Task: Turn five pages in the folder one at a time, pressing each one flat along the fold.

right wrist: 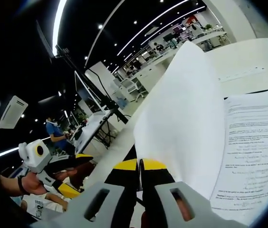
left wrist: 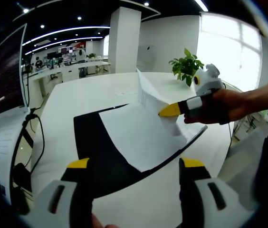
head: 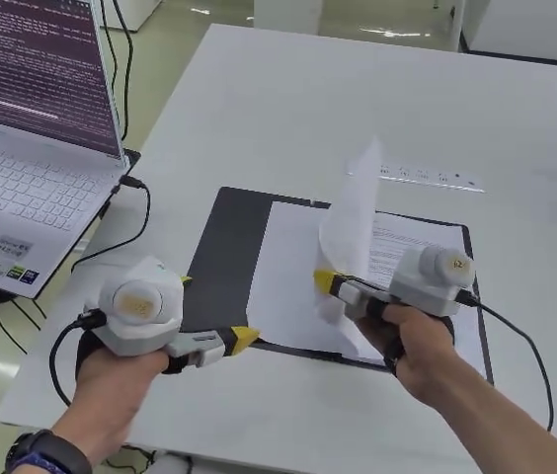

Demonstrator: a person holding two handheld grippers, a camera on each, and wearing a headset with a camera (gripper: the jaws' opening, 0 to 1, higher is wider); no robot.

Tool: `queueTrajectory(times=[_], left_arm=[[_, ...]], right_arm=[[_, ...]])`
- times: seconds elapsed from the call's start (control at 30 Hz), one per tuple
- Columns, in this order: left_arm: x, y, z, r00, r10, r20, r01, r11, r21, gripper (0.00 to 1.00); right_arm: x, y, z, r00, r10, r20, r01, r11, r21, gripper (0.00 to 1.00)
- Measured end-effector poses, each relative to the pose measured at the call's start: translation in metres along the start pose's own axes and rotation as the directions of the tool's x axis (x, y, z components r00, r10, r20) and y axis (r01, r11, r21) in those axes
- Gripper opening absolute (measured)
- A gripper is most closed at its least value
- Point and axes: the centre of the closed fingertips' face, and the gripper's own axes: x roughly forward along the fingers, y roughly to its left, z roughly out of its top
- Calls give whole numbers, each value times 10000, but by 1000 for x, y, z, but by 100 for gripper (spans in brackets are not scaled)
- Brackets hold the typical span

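A black folder [head: 221,249] lies open on the white table [head: 288,109], with a blank turned page [head: 286,276] on its left half and a printed page [head: 407,255] on its right. My right gripper [head: 325,281] is shut on the lower edge of a white page [head: 353,212], which stands upright over the fold; the same page [right wrist: 186,109] rises from its closed jaws. My left gripper [head: 243,339] hovers open at the folder's near left corner, with nothing between its yellow-tipped fingers [left wrist: 78,164]. The right gripper [left wrist: 169,110] and lifted page [left wrist: 148,97] appear ahead of it.
An open laptop [head: 32,128] sits at the left with black cables [head: 120,242] trailing toward the folder. A white power strip [head: 427,178] lies beyond the folder. The table's near edge [head: 259,449] is close below my hands.
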Motion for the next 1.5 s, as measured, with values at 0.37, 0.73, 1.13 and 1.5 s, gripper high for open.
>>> queueTrajectory(times=[0.37, 0.73, 1.13, 1.5], left_arm=[[-4, 5, 2, 9999, 33, 150, -31, 9999, -138, 75], [-6, 7, 8, 9994, 79, 338, -70, 9997, -253, 75], [-6, 10, 7, 9995, 51, 303, -43, 9996, -282, 74], [-3, 11, 2, 9997, -71, 221, 78, 9995, -310, 74]], right_arm=[[20, 8, -9, 9993, 201, -317, -199, 9998, 63, 0], [32, 14, -25, 9968, 368, -713, -354, 9992, 201, 0], [41, 15, -36, 9931, 475, -1077, -453, 9987, 228, 0], [46, 14, -51, 9900, 477, -1327, -405, 9976, 570, 0]])
